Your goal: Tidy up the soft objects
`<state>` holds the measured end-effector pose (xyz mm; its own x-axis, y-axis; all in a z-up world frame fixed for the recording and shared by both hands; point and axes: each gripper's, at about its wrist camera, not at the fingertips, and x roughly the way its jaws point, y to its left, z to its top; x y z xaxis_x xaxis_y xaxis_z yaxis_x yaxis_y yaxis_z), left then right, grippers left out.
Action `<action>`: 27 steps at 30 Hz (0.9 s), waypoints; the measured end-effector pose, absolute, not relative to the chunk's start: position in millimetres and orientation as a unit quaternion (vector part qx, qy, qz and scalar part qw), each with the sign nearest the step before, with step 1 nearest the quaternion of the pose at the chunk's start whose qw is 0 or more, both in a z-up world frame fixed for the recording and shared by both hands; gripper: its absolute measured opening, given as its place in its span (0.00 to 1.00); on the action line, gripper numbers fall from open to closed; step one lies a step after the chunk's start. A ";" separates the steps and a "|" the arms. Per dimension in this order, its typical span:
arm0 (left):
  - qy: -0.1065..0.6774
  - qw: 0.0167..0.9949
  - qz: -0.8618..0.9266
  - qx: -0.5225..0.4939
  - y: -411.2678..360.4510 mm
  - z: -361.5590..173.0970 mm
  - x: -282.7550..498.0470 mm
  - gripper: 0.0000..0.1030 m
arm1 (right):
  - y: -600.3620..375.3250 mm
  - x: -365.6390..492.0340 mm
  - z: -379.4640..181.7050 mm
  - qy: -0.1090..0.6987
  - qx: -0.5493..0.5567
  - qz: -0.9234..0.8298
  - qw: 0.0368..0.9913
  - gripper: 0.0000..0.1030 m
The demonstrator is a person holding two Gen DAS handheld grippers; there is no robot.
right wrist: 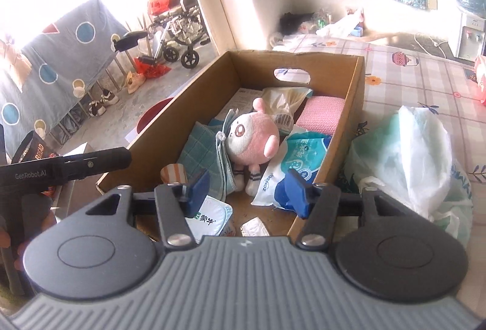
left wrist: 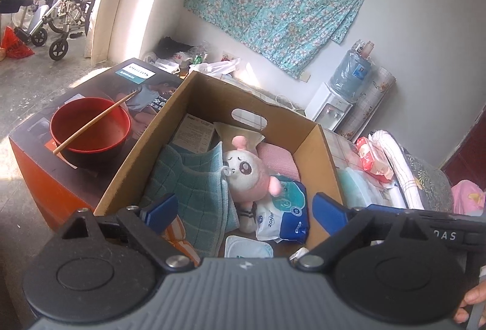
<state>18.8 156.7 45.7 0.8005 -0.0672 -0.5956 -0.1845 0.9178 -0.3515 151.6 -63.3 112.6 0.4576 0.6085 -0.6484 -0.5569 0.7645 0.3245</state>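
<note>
**Soft things gathered in the open box**

An open brown cardboard box (right wrist: 357, 105) with an oval handle cut-out in its far wall holds the soft items. A round pink-and-white plush toy (right wrist: 252, 137) with a stitched face lies on its back near the middle, legs toward the near end. A folded teal checked cloth (left wrist: 194, 184) leans against the toy's side. A pink knitted cloth (right wrist: 322, 114) lies flat in the far corner. A blue-and-white soft tissue pack (right wrist: 291, 169) rests just beside the toy.
</note>
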 end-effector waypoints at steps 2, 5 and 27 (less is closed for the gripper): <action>0.305 0.937 0.038 -0.165 144.5 51.8 15.0 0.99 | -80.3 129.4 114.0 0.361 0.052 0.320 0.875 0.71; 0.293 0.948 0.040 -0.116 125.2 60.1 8.6 1.00 | -98.3 103.3 112.8 0.331 0.068 0.283 0.898 0.81; 0.321 0.944 0.055 -0.060 41.0 48.5 -26.3 1.00 | -179.4 22.8 73.7 0.339 0.080 0.117 0.930 0.99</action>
